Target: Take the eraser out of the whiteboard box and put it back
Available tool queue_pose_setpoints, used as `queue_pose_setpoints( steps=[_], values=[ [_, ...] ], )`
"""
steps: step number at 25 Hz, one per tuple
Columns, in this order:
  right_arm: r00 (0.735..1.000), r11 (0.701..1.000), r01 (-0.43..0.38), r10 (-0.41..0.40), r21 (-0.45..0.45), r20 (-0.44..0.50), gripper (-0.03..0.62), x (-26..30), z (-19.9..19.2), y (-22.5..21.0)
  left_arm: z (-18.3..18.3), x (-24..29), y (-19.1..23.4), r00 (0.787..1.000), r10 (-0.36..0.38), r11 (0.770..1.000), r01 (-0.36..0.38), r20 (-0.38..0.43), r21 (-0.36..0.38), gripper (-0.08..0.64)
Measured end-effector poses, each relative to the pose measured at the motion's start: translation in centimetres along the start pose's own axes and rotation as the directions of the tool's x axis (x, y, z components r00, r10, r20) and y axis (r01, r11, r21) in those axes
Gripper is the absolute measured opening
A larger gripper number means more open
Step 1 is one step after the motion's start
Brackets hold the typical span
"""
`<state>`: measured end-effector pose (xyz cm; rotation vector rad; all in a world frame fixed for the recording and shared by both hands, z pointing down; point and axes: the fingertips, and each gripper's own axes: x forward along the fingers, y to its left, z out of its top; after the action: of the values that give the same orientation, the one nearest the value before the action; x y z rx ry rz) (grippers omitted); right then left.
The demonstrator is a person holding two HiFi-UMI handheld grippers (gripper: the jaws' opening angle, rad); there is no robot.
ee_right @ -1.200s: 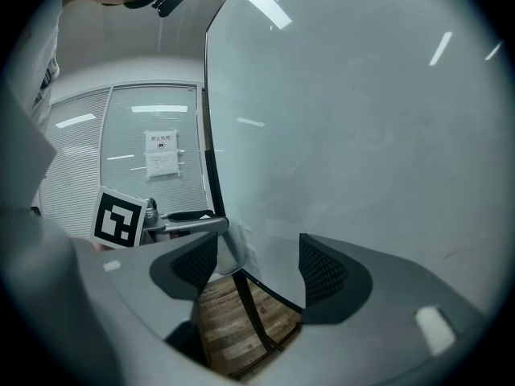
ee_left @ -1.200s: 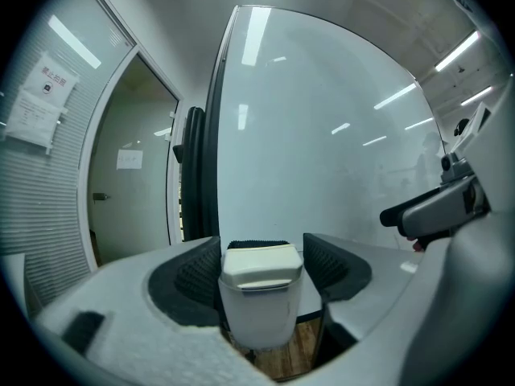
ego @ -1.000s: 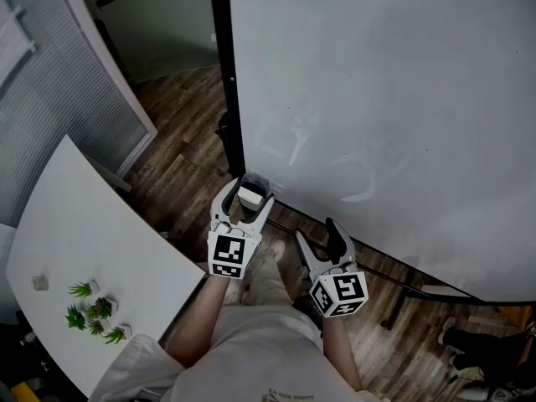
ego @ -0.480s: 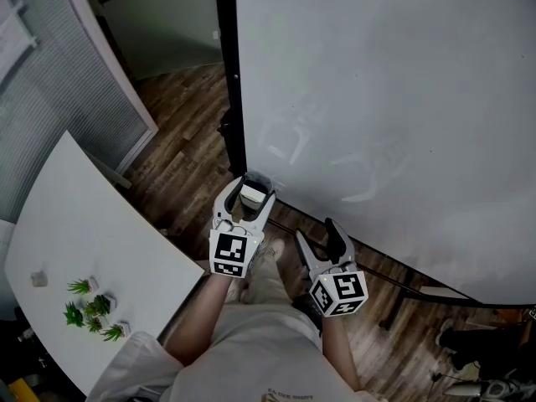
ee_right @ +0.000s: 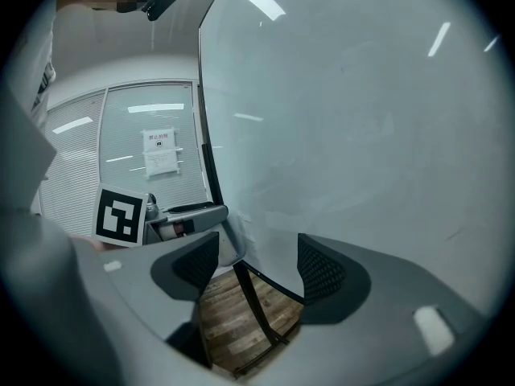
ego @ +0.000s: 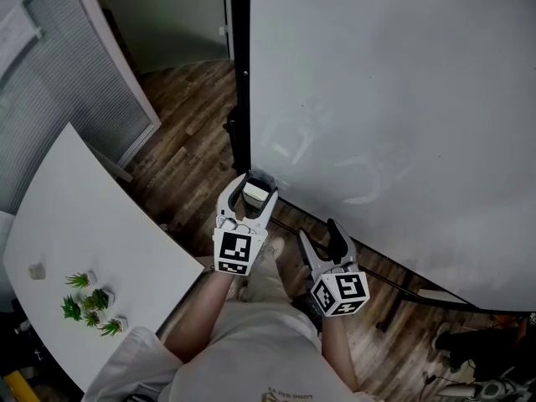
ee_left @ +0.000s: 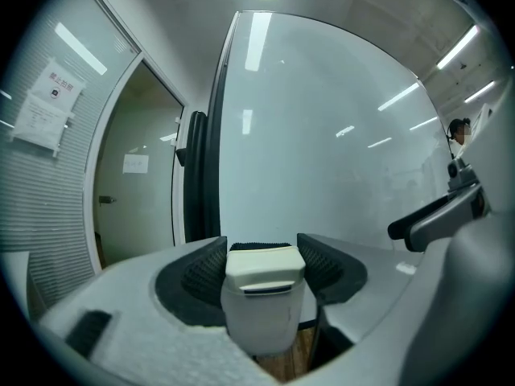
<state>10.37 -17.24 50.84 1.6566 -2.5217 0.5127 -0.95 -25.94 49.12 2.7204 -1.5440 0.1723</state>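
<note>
A cream eraser (ee_left: 264,265) with a black felt edge sits in the top of a small white box (ee_left: 257,322) at the whiteboard's (ego: 394,99) lower left corner. My left gripper (ee_left: 261,256) reaches level around it. Its jaws have just been closing, and both dark pads (ee_left: 205,273) now lie against the eraser's sides. From the head view the eraser (ego: 254,193) shows between the left gripper's (ego: 254,184) white fingers. My right gripper (ego: 320,234) hangs open and empty to the right, short of the board, with only floor between its pads (ee_right: 322,268).
The whiteboard's black frame post (ego: 240,74) rises just left of the box. Its stand leg (ego: 402,296) crosses the wooden floor at the right. A white table (ego: 84,216) with small green plants (ego: 90,304) stands at the left.
The left jaws have narrowed around the eraser. Both hands keep their places; the head view has drifted slightly.
</note>
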Motion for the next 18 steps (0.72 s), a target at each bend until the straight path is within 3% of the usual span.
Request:
queue_pose_setpoints(
  steps=[18],
  values=[
    [1.000,1.000,0.006,-0.006,-0.005,0.024,0.295,-0.31,0.68,0.24,0.01,-0.16,0.10,1.000,-0.022,1.000,0.022,-0.013,-0.006,0.265]
  ],
)
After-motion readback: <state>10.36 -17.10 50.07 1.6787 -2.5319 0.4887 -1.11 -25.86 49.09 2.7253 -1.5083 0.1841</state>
